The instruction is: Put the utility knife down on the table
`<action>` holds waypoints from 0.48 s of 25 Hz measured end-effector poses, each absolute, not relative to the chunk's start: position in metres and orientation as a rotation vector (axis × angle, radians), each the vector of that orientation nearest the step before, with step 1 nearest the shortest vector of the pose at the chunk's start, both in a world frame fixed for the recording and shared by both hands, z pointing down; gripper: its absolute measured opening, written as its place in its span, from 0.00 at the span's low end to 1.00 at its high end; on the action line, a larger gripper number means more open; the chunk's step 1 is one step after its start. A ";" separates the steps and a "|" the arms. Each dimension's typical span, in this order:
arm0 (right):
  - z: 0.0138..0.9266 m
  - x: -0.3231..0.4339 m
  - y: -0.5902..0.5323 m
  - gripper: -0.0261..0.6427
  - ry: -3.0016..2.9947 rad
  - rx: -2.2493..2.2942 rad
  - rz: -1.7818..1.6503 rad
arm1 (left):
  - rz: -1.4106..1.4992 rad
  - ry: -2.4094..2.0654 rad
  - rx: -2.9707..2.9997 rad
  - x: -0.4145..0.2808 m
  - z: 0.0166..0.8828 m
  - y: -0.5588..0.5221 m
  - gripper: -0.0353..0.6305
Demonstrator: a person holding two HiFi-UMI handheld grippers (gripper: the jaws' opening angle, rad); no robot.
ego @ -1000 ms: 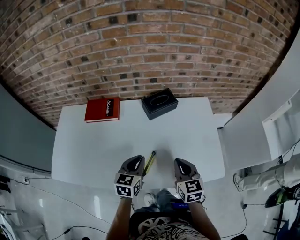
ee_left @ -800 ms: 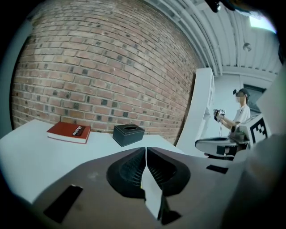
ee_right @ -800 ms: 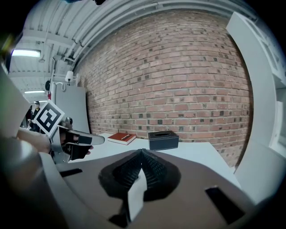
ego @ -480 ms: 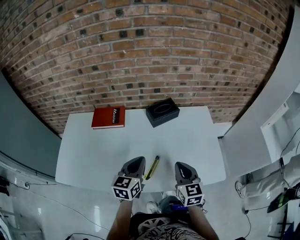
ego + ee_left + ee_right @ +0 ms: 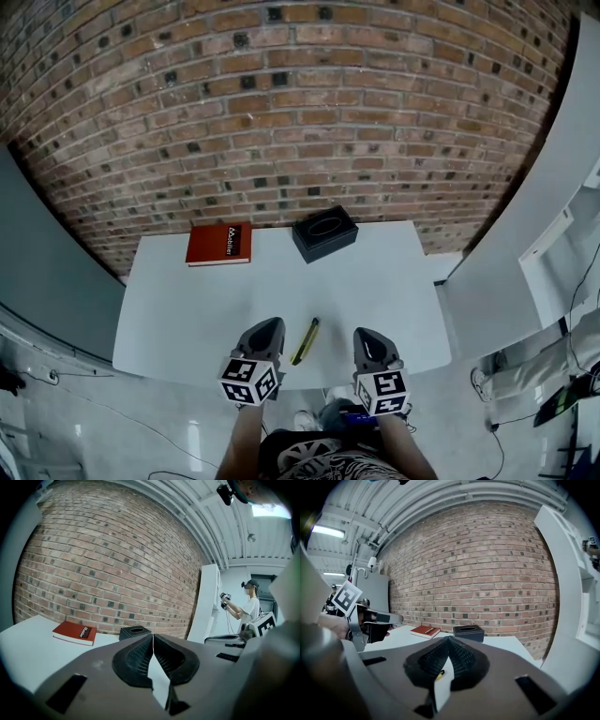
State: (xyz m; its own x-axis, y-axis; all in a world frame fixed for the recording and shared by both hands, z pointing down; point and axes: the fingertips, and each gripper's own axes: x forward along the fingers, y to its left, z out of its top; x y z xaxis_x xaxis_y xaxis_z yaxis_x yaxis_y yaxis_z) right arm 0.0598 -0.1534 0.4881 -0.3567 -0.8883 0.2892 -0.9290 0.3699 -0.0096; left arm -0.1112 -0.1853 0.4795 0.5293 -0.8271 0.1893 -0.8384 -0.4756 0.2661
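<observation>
Both sets of tongs are pressed together with nothing between them. The left tongs [image 5: 268, 325] sit just left of the utility knife [image 5: 305, 340], and the right tongs [image 5: 365, 335] sit farther off on its other side. That knife lies flat on the tabletop [image 5: 375, 281], touching neither. I judge the placing done, so I should draw back straight, clear of its handle. Beyond the knife, well apart, lie a red book [image 5: 218, 243] and a black box [image 5: 324, 232].

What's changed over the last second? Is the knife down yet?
The left gripper has pulled back toward the person, leaving the utility knife lying free on the table between it and the right gripper. Both pairs of jaws are shut and empty. The red book and black box have not moved.
</observation>
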 end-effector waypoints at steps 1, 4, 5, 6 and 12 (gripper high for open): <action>0.488 0.059 -0.153 0.04 -2.396 1.623 0.251 | 0.053 -1.383 2.449 -0.112 0.480 -0.184 0.08; 0.486 0.056 -0.151 0.04 -2.403 1.617 0.248 | 0.081 -1.401 2.466 -0.114 0.480 -0.181 0.08; 0.486 0.056 -0.150 0.04 -2.405 1.617 0.246 | 0.096 -1.410 2.475 -0.114 0.481 -0.180 0.08; 0.486 0.055 -0.149 0.04 -2.405 1.617 0.245 | 0.111 -1.417 2.483 -0.115 0.482 -0.179 0.08; 0.485 0.053 -0.144 0.04 -2.398 1.626 0.238 | 0.132 -1.430 2.484 -0.122 0.482 -0.177 0.08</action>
